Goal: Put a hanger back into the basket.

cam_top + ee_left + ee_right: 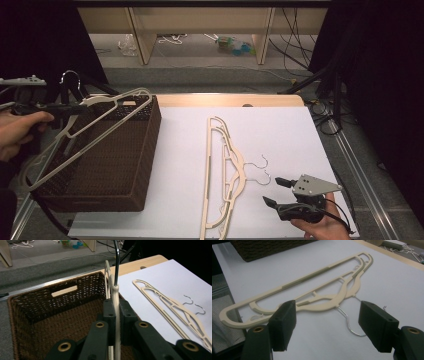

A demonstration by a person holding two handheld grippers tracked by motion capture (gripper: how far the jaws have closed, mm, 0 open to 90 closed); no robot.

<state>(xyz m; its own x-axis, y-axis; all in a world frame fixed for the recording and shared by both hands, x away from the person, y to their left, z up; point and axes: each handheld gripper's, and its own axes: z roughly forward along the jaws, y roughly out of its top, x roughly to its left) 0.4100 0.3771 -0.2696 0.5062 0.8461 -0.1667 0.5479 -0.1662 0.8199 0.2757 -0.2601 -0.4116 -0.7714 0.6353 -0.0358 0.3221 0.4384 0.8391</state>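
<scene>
Cream plastic hanger (115, 293): light, stiff, slick; held over the wicker basket (131, 165).
Hold: left gripper (113, 312) clamps the neck below the wire hook, a sound spot.
Right gripper (327, 322): jaws wide, empty, facing two hangers on the white sheet (227, 170).
Obstacles: basket rim may snag the long bar; overlapped hangers tangle.

High view: fixed above the near side, facing forward and down over the whole tabletop (280, 130). Left gripper view: close, looking into the basket (37, 315). Right gripper view: low, close to the flat hangers (312, 295), shared by all views.
</scene>
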